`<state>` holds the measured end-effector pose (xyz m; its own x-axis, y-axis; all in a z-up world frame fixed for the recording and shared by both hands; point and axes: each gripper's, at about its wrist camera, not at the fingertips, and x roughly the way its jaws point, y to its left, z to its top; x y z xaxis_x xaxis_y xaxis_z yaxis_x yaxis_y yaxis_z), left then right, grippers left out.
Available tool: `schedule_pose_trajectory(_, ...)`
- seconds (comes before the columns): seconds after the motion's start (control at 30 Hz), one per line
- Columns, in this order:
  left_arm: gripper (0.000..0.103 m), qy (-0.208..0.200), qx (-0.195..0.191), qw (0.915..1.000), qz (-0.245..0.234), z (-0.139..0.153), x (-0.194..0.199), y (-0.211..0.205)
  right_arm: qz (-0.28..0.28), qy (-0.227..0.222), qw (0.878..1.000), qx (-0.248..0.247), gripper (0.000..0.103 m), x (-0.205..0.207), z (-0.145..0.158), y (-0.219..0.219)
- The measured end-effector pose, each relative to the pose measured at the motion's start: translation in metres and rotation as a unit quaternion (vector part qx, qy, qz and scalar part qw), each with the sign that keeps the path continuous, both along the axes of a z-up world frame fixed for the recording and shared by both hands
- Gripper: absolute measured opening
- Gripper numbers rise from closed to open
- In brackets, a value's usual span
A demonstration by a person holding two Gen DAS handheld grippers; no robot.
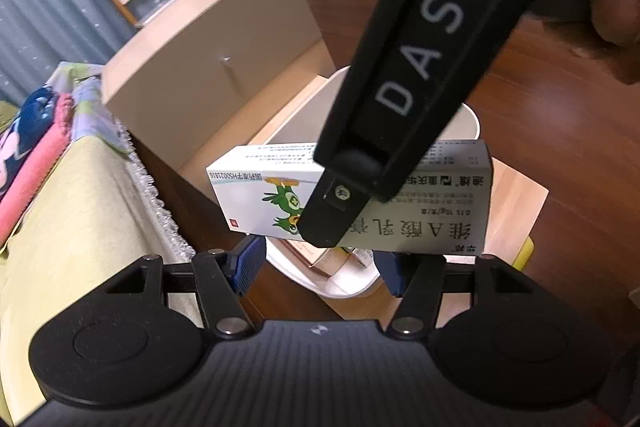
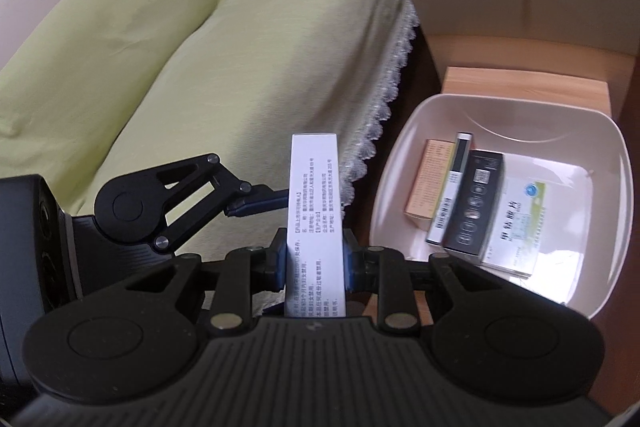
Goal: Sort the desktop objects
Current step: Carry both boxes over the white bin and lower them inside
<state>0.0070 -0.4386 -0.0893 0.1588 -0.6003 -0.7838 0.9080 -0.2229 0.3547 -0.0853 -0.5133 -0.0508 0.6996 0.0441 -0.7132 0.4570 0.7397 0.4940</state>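
From the left wrist, the left gripper (image 1: pixel 320 263) stood open below the medicine box (image 1: pixel 360 195), which hung over the white basin (image 1: pixel 472 123); the other tool hid the box's middle.

From the right wrist, the right gripper (image 2: pixel 316 267) clamped the box (image 2: pixel 316 211) left of the basin (image 2: pixel 400 167). It seemingly needed carrying fully over before release; its lower end was hidden.

Bin (image 1: pixel 472 123) contents mostly hidden, perhaps boxes.

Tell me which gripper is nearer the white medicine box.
Right. The right gripper has its fingers shut on the medicine box. The left gripper is open just beside it, one blue finger reaching toward it.
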Motion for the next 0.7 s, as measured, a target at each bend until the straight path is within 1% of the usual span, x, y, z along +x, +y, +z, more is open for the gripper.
schedule_pose_trajectory(0.17, 0.062, -0.002, 0.007, 0.9998, -0.019, -0.014, 0.000, -0.014, -0.020, 0.011, 1.000, -0.006, 0.023, -0.002, -0.008, -0.009)
schedule_pose_trajectory(0.37, 0.062, -0.013, 0.031, 0.9990, -0.031, -0.034, -0.003, -0.032, -0.035, 0.024, 0.999, -0.011, 0.023, -0.006, -0.022, -0.015)
schedule_pose_trajectory(0.53, 0.062, -0.012, 0.039, 0.9987, -0.032, -0.049, -0.004, -0.041, -0.045, 0.033, 0.998, -0.003, 0.023, -0.009, -0.036, -0.020)
schedule_pose_trajectory(0.7, 0.062, -0.024, 0.045, 0.9980, -0.037, -0.058, -0.003, -0.046, -0.051, 0.034, 0.998, 0.005, 0.023, -0.010, -0.045, -0.023)
